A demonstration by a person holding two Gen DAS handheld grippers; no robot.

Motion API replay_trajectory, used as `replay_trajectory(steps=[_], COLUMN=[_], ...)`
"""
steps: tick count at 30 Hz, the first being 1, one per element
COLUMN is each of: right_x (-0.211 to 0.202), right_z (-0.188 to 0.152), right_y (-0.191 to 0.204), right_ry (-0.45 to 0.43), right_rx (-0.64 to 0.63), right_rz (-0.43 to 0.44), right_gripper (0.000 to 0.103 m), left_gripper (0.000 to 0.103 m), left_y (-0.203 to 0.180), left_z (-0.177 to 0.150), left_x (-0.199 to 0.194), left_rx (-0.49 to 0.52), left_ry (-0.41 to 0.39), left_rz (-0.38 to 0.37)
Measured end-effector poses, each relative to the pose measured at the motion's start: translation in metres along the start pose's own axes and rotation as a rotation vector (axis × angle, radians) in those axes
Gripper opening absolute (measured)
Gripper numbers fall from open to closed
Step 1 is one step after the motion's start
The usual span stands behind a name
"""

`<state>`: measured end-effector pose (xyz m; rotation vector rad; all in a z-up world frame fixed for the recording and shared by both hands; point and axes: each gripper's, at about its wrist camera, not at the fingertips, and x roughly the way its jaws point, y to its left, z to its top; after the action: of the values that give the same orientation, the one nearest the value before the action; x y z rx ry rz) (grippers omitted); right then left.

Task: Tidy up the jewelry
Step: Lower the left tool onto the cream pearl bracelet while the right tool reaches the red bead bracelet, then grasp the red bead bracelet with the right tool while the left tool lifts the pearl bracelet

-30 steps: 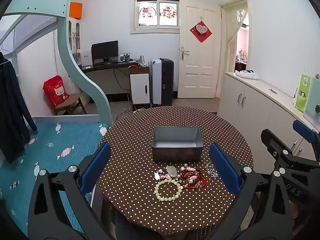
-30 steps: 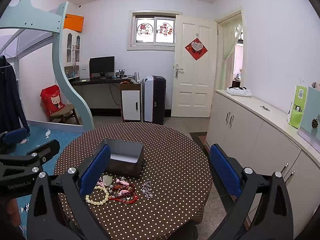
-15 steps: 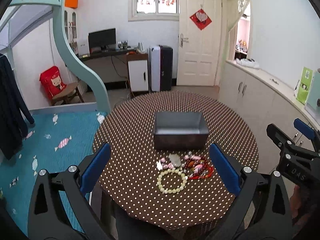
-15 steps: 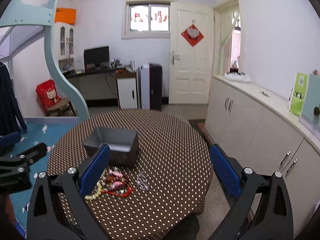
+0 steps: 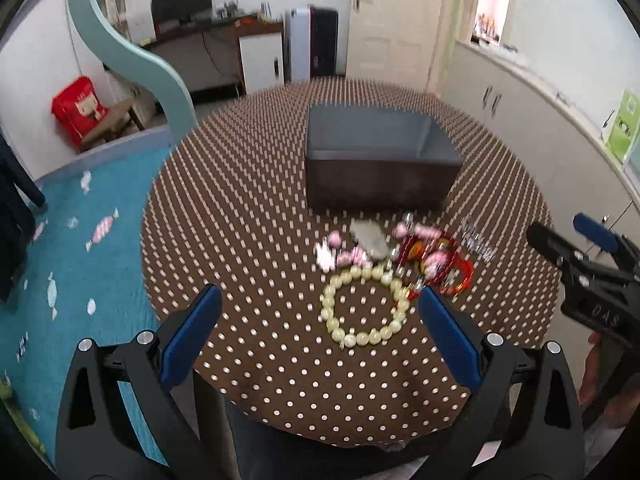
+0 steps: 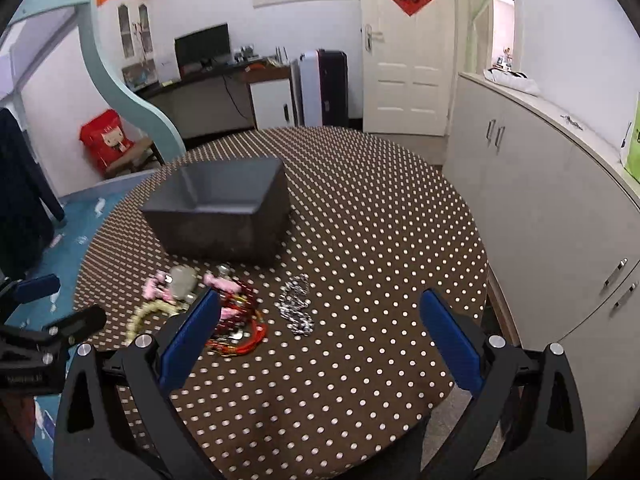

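An open grey box [image 5: 380, 156] stands on the round brown polka-dot table [image 5: 240, 208]; it also shows in the right wrist view [image 6: 224, 208]. In front of it lies a heap of jewelry: a cream bead bracelet [image 5: 362, 306], red bangles [image 5: 444, 264], pink bead pieces [image 5: 348, 254], a grey stone [image 5: 370, 236] and a silver chain [image 6: 298, 308]. My left gripper [image 5: 320, 340] is open and empty above the table's near edge, just before the bead bracelet. My right gripper [image 6: 320, 340] is open and empty, right of the heap, near the silver chain.
A white cabinet run [image 6: 560, 184] lines the right wall close to the table. A teal bed frame [image 5: 120, 52] and blue bedding [image 5: 60, 260] lie to the left. A desk with a monitor [image 6: 202, 46] and a white door [image 6: 404, 64] are at the back.
Both grippers have moved forward and tilted down toward the table. The box and jewelry now look larger and closer. The jaws stay open.
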<state>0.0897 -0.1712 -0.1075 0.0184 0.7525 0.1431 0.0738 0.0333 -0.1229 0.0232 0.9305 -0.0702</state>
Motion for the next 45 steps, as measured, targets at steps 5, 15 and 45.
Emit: replay_trajectory(steps=[5, 15, 45], right_x=[0.023, 0.047, 0.056], right_z=[-0.005, -0.005, 0.017], right_y=[-0.001, 0.007, 0.045], right_ry=[0.060, 0.116, 0.149], right_rx=[-0.024, -0.064, -0.260], right_rz=[-0.017, 0.066, 0.194], right_gripper=[0.096, 0.096, 0.007], left_gripper=[0.097, 0.066, 0.009], left_y=[0.004, 0.016, 0.043], left_z=[-0.003, -0.006, 0.017], left_x=[0.033, 0.075, 0.054], left_rx=[-0.013, -0.033, -0.107], left_ry=[0.078, 0.152, 0.069], left_rz=[0.023, 0.046, -0.089])
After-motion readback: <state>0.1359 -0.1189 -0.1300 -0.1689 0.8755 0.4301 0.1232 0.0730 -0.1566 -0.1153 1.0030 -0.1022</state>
